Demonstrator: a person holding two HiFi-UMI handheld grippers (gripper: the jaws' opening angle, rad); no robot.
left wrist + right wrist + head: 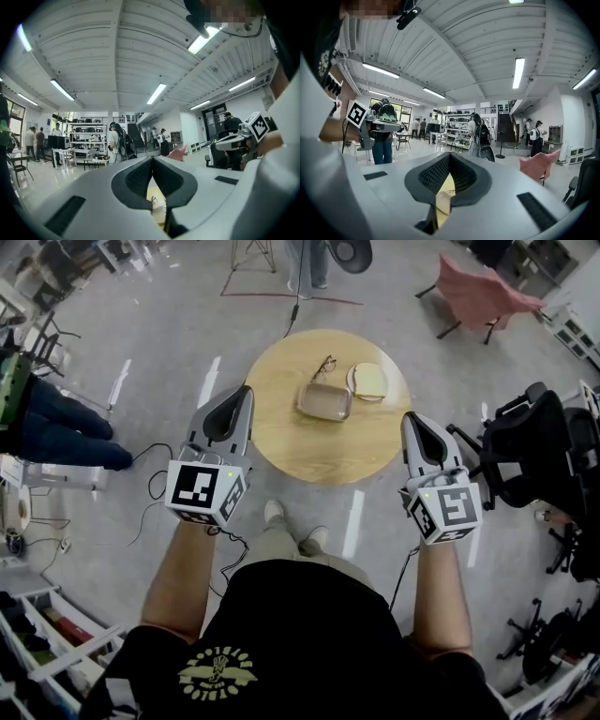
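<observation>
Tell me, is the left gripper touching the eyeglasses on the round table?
Apart. The head view shows the left gripper at the left edge of the table, with bare wood between it and the eyeglasses.

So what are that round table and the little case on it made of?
Round table: looks like pale wood or veneer, matt, with faint grain showing. Case: grey-beige with a soft sheen, perhaps leather or plastic; too small to tell which.
</observation>
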